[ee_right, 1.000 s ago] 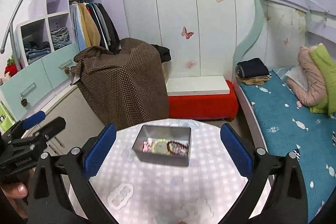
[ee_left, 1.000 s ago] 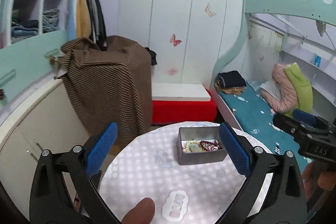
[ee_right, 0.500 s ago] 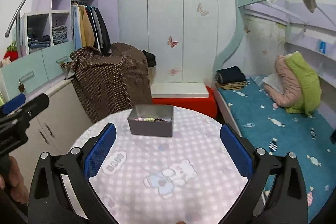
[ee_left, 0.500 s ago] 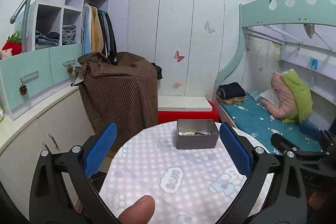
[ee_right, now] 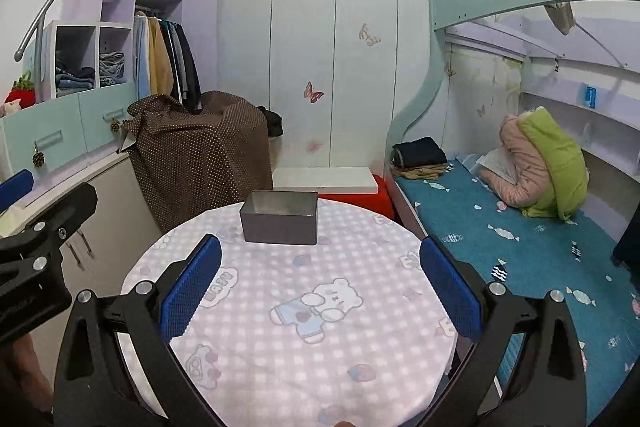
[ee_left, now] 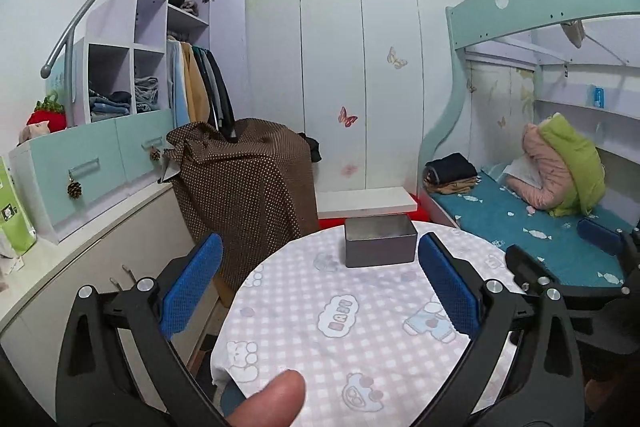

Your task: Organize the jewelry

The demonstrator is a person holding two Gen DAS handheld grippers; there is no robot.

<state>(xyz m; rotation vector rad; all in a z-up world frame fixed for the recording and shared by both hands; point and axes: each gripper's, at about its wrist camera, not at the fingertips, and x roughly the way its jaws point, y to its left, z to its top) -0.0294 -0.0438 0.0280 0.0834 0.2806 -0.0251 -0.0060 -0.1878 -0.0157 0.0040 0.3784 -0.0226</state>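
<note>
Box contents now out of sight

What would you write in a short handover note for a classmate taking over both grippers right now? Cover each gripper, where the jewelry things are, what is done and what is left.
Left gripper: open, empty, held above the near side of the table.
Right gripper: open, empty, also held above the table.
Grey metal box: upright at the far edge of the round table, lid off. Its contents cannot be seen from this low angle.
Done: no loose jewelry shows on the checked tablecloth.
Left: look into the box from above to check that the pieces sit properly; no lid is in view.
</note>
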